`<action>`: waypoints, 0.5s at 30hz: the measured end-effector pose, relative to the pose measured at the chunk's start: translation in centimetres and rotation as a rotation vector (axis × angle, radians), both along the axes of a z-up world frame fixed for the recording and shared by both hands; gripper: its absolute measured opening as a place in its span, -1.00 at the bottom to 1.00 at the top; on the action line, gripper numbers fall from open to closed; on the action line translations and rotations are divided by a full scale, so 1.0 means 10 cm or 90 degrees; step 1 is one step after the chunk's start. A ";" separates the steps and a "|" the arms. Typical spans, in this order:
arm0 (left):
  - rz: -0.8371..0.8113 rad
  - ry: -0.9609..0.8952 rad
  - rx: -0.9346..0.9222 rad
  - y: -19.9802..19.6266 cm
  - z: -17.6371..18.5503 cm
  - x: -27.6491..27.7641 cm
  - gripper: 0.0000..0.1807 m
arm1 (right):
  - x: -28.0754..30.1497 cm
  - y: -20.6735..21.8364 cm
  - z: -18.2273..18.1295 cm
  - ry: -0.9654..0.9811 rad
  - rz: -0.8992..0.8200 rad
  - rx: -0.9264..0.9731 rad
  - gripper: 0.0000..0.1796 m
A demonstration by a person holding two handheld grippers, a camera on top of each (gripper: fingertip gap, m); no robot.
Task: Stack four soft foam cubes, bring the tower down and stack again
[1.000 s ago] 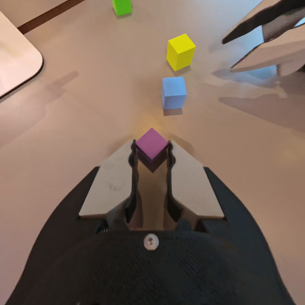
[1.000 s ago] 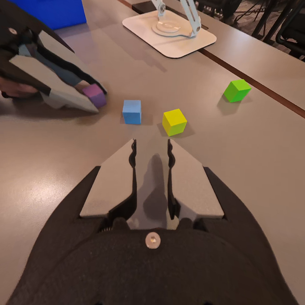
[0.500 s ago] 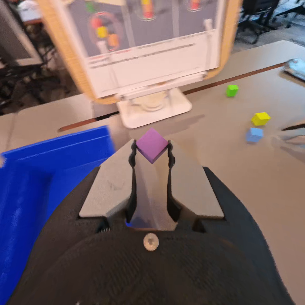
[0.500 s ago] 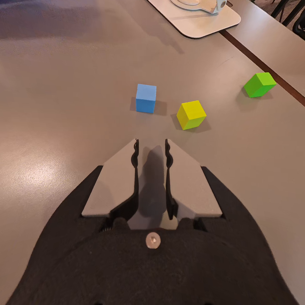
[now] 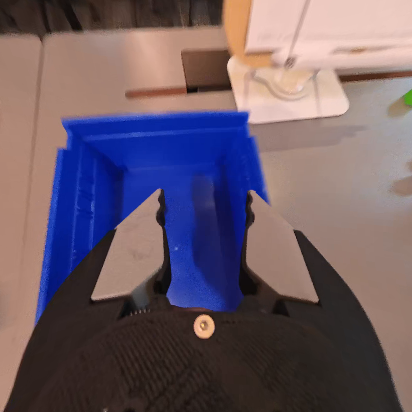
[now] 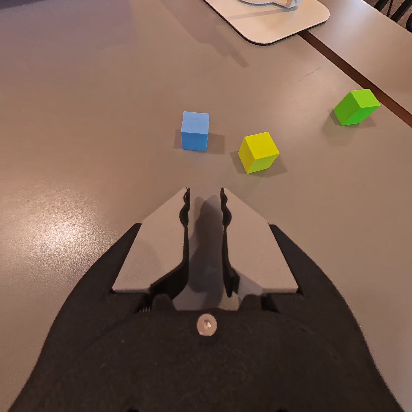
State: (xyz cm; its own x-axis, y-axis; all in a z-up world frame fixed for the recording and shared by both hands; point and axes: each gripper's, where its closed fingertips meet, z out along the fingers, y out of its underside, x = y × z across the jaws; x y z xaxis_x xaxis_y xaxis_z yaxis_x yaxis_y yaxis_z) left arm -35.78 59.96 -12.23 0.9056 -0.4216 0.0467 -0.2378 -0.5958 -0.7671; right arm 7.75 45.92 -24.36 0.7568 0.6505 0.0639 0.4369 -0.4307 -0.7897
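Three cubes on the worktop (image 6: 89, 156): blue cube (image 6: 195, 131), yellow cube (image 6: 258, 152) and green cube (image 6: 356, 107), all above the narrow, empty right claw (image 6: 205, 191). Left claw (image 5: 204, 194) wide, empty, over one blue bin (image 5: 156, 142).

An office or meeting room: long grey tables (image 6: 111, 89) pushed edge to edge, a white monitor stand (image 5: 289, 95) at 1 o'clock, chair legs (image 6: 401, 11) at 2 o'clock.

glossy grey-brown table (image 6: 111, 111) (soft overhead glare), white stand base (image 6: 278, 20) beyond, dark seam alongside
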 end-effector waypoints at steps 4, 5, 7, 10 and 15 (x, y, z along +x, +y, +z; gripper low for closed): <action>-0.174 -0.026 0.157 -0.46 0.75 1.07 -0.31 | 0.04 0.04 0.04 0.007 -0.019 0.013 -0.76; -0.238 -0.038 0.171 -0.64 0.80 1.44 -0.35 | 0.06 0.05 0.05 0.009 -0.024 0.017 -0.76; -0.360 -0.042 0.148 -0.97 0.64 2.15 -0.37 | 0.08 0.07 0.07 0.017 -0.031 0.020 -0.75; -0.437 0.041 0.093 -1.11 -0.02 2.97 -0.26 | 0.12 0.08 0.09 0.023 -0.045 0.028 -0.75; -0.404 0.133 0.016 -0.87 -1.03 3.78 -0.16 | 0.19 0.09 0.11 0.011 -0.060 0.039 -0.75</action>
State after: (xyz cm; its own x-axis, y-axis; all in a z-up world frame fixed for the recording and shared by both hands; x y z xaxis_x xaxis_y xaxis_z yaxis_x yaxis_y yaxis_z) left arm 2.07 51.30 -22.52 0.4700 -0.8746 -0.1188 -0.6815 -0.2740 -0.6786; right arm 9.69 46.78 -23.31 0.8160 0.5714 0.0874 0.3821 -0.4198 -0.8233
